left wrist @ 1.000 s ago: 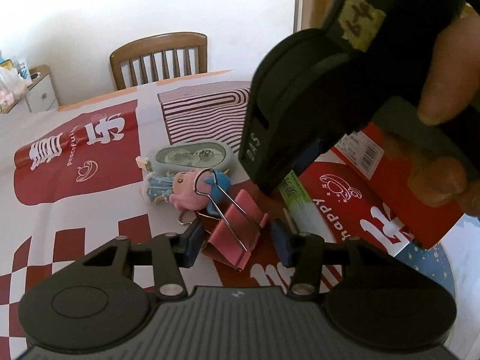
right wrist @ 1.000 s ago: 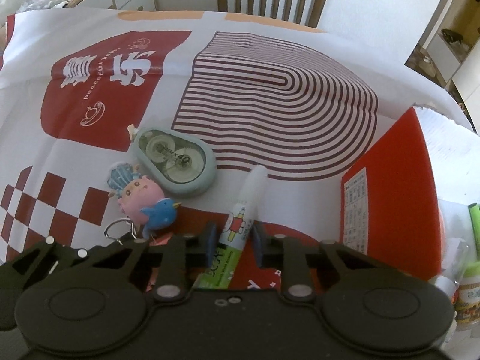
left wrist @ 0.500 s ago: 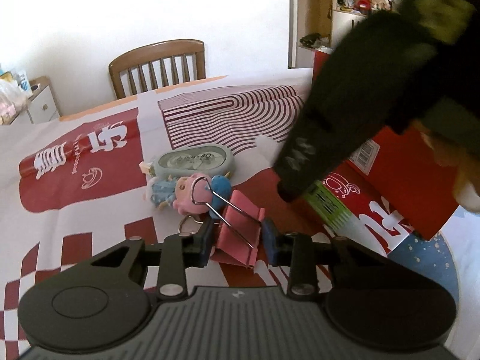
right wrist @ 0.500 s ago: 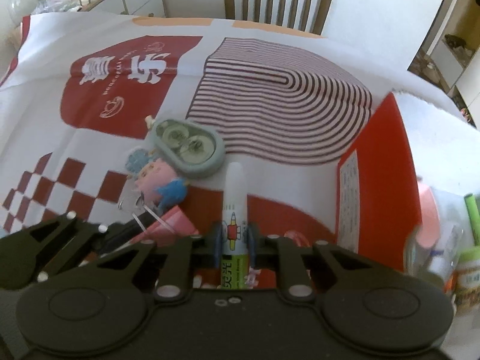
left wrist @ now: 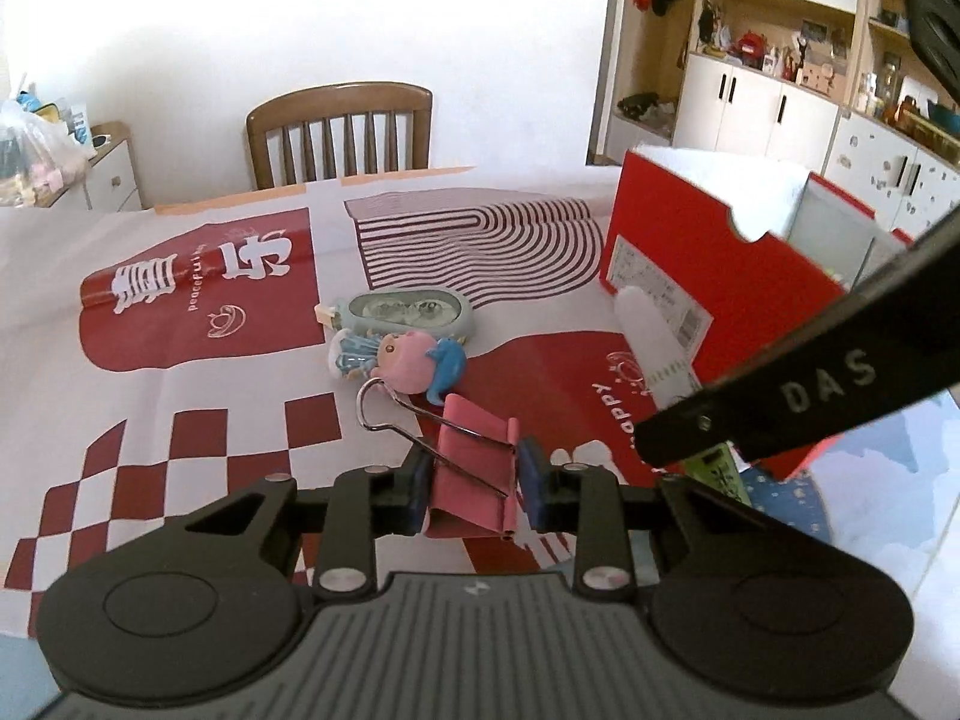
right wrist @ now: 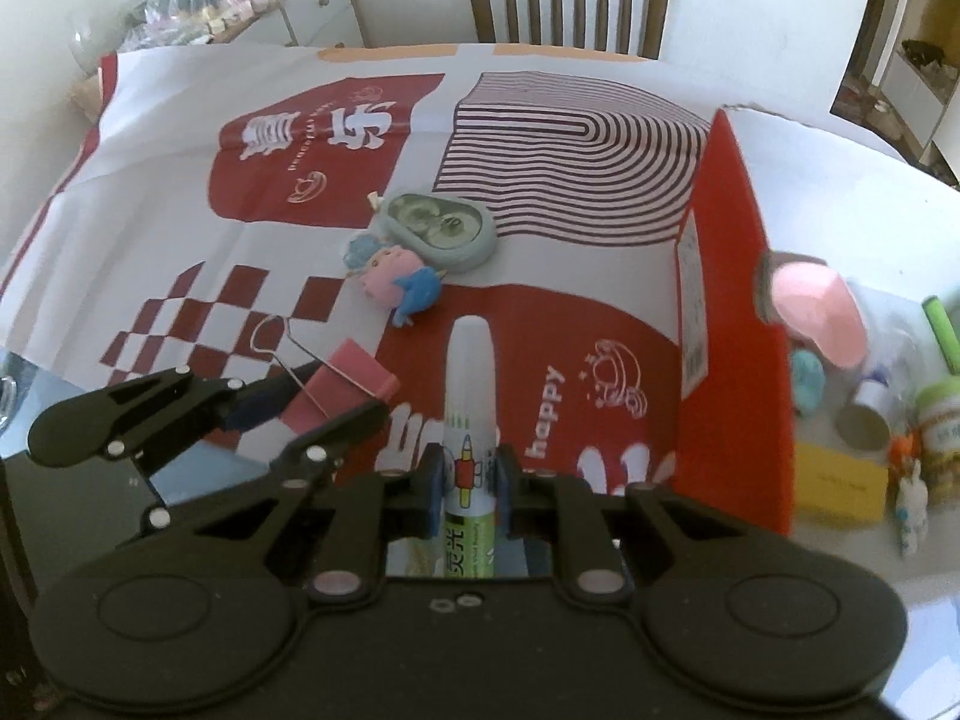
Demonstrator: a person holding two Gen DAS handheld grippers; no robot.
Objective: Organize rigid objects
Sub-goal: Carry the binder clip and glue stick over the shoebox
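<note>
My left gripper (left wrist: 474, 489) is shut on a pink binder clip (left wrist: 471, 474) with wire handles, held just above the tablecloth; the clip also shows in the right wrist view (right wrist: 345, 390). My right gripper (right wrist: 468, 486) is shut on a white and green glue stick (right wrist: 470, 396), cap pointing away, lifted over the table. A grey-green correction tape (left wrist: 405, 312) and a pink and blue cartoon keychain (left wrist: 408, 357) lie on the cloth ahead. A red open box (left wrist: 720, 294) stands at the right, holding several small items (right wrist: 840, 372).
The red and white patterned tablecloth (left wrist: 198, 300) covers the table. A wooden chair (left wrist: 339, 132) stands at the far side. A white cabinet with bags (right wrist: 240, 0) is at the back left, and shelving (left wrist: 780, 60) at the back right.
Both grippers closed on their objects and rose: the left took the binder clip, the right took the glue stick and pulled back toward the box side.
</note>
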